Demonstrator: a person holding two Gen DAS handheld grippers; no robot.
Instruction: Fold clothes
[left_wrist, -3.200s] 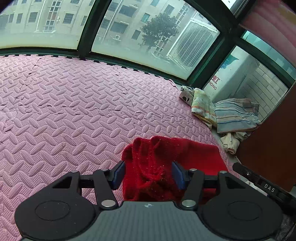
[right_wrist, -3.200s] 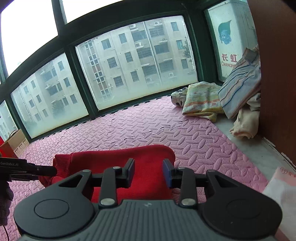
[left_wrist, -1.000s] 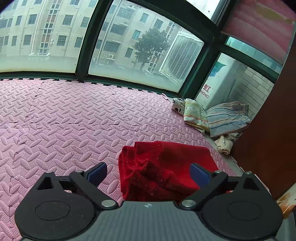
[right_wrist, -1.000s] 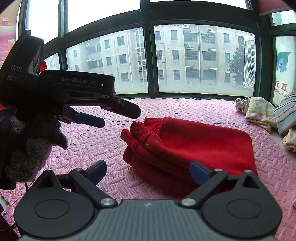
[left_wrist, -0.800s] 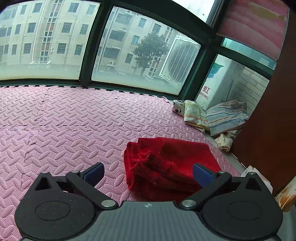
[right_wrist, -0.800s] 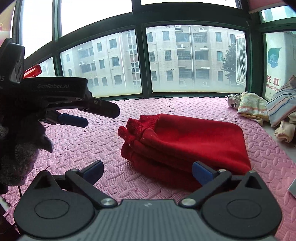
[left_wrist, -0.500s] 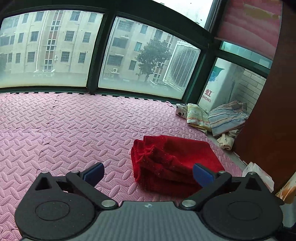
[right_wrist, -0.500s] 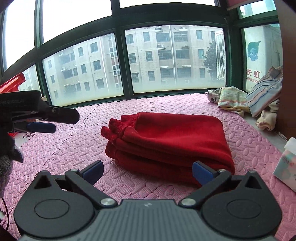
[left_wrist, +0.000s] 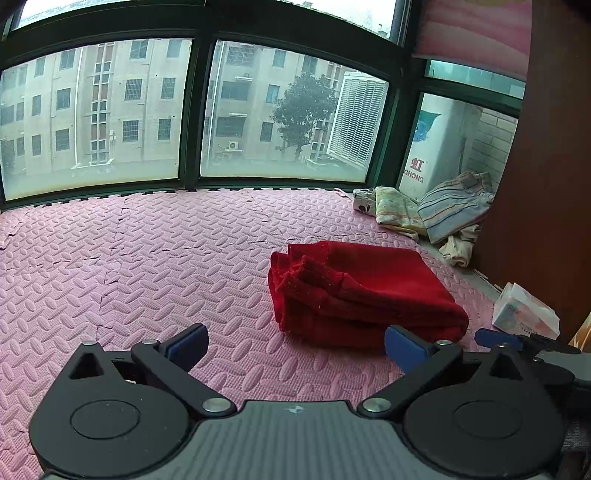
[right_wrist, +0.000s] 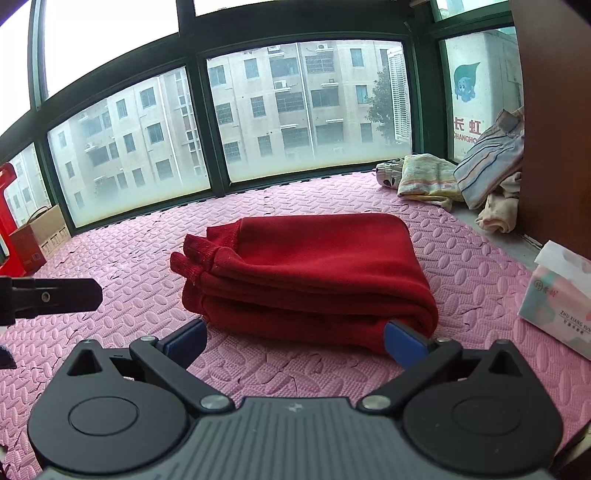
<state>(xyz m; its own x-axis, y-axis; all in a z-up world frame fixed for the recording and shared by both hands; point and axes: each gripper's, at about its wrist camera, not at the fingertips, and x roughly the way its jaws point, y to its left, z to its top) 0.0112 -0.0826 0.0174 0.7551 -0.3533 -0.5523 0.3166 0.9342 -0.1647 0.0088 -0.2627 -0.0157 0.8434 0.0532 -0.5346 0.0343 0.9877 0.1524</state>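
Observation:
A red knit garment (left_wrist: 362, 291) lies folded into a thick rectangle on the pink foam mat (left_wrist: 147, 258); its cuffs stick out at the left end. It also shows in the right wrist view (right_wrist: 306, 273). My left gripper (left_wrist: 295, 347) is open and empty, held back from the garment's near left corner. My right gripper (right_wrist: 293, 341) is open and empty, just in front of the garment's near edge. The left gripper's finger (right_wrist: 55, 295) shows at the left of the right wrist view.
A pile of striped and pale clothes (left_wrist: 436, 218) lies at the far right by a brown cabinet (left_wrist: 546, 184). A tissue pack (right_wrist: 557, 302) sits at the right of the mat. Cardboard boxes (right_wrist: 37, 236) stand far left. Windows line the back.
Both grippers opened, let go of the red garment and drew back from it. The folded garment now lies by itself on the mat.

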